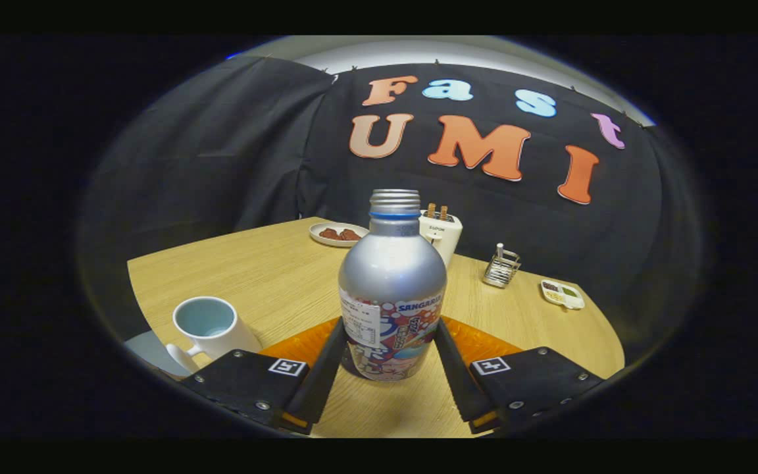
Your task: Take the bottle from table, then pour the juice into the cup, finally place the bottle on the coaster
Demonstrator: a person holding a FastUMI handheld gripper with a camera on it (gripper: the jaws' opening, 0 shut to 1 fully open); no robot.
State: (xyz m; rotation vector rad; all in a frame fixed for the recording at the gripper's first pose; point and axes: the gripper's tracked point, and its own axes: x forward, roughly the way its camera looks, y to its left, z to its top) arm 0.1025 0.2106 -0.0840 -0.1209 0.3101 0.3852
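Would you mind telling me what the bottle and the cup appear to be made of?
The bottle, with the claw shut on its sides, looks like matte silver metal with a threaded neck and a printed label. The cup looks like glossy white ceramic, pale blue inside.

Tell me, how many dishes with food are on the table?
2. A round plate sits beyond the bottle, beside the toaster. A small divided dish sits near the wire rack. More may hide behind the bottle.

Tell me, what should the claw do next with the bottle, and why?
Probably lift the bottle and carry it toward the cup. The claw looks shut on the bottle, which stands upright with its cap off, and the cup waits just beside it.
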